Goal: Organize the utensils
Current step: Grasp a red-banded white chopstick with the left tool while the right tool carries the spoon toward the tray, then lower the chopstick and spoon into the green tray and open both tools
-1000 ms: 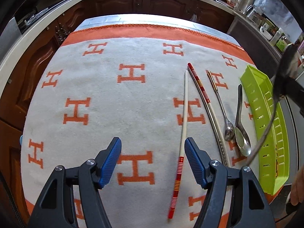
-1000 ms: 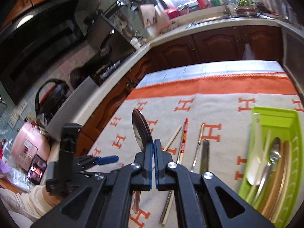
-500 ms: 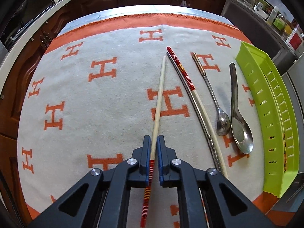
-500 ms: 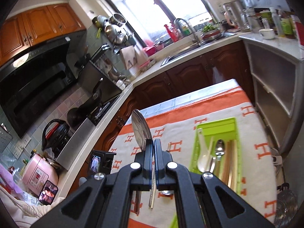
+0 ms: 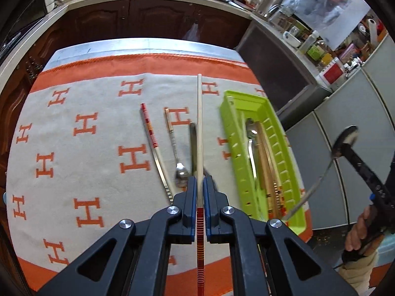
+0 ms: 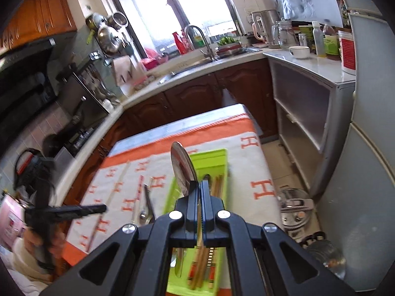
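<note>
Landmark: I place everything against the lime-green utensil tray (image 5: 279, 145), which sits on the tabletop (image 5: 148, 44) over a cream cloth (image 5: 98, 162) printed with orange H letters.
Left gripper: my left gripper (image 5: 200, 187) is clamped on a chopstick (image 5: 199, 123), a pale stick with a red-and-yellow banded end toward the camera. The stick runs straight ahead between the jaws, just left of the tray.
Right gripper: my right gripper (image 6: 200, 192) is pressed together on the handle of a metal spoon (image 6: 182, 170), whose bowl stands up ahead of the jaws, over the tray's left wall in the right wrist view.
Right gripper seen from the left: it hangs off to the right of the tray, with the spoon's bowl (image 5: 344, 140) up and its handle slanting down toward the tray's near corner. A hand (image 5: 358, 231) grips it.
Inside the tray: a metal spoon (image 5: 251, 143) and several wooden chopsticks (image 5: 266, 167) with banded ends lie lengthwise. The view is blurred, so I cannot count them.
On the cloth, left of the tray: a second banded chopstick (image 5: 150, 133) lies farthest from it. Nearer it is a slim teaspoon (image 5: 176, 155), bowl toward me. A dark metal utensil (image 5: 193, 143) lies nearest, partly hidden behind the held chopstick.
Left gripper seen from the right: it shows blurred well to the left of the tray.
</note>
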The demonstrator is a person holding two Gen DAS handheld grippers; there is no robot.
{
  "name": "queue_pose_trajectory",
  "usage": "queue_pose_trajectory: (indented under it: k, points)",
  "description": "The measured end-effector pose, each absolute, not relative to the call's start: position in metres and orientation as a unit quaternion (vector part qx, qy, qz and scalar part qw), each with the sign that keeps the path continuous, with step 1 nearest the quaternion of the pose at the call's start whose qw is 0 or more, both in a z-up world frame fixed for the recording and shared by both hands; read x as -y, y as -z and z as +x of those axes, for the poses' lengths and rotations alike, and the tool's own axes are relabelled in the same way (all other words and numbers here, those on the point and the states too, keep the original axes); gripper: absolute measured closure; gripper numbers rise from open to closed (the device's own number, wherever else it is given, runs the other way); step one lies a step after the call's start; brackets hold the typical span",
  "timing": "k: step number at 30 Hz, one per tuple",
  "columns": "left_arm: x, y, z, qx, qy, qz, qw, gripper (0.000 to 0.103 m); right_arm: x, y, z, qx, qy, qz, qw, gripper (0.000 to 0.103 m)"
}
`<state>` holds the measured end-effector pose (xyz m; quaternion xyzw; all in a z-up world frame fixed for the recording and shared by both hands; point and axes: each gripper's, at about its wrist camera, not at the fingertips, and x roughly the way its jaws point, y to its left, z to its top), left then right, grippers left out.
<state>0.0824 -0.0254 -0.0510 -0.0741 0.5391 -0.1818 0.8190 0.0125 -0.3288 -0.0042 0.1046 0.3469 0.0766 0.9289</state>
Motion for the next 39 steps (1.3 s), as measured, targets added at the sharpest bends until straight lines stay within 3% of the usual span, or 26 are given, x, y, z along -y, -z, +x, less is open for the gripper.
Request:
queue_pose_trajectory:
  k: [7,17,23,27,29,39]
  points:
    - [0.097,0.048,0.099,-0.546,0.227,-0.067,0.804,0.100,0.320,0.038,0.059,-0.396,-0.069,0.079,0.912,0.102]
    - [0.149,0.101,0.114,-0.588,0.218,-0.067,0.776,0.100,0.307,0.084,0.113,-0.460,-0.057,0.071,0.883,0.102]
    - [0.144,0.092,0.101,-0.572,0.198,-0.035,0.796,0.075,0.297,0.098,0.122,-0.491,-0.045,0.056,0.868,0.096]
    - [0.125,0.077,0.090,-0.550,0.181,-0.024,0.815,0.051,0.292,0.094,0.109,-0.483,-0.054,0.065,0.871,0.095]
    - [0.112,0.073,0.087,-0.545,0.170,-0.038,0.820,0.047,0.291,0.092,0.104,-0.480,-0.058,0.075,0.872,0.095]
    - [0.094,0.076,0.085,-0.535,0.128,-0.039,0.834,0.046,0.282,0.092,0.075,-0.479,-0.056,0.091,0.871,0.095]
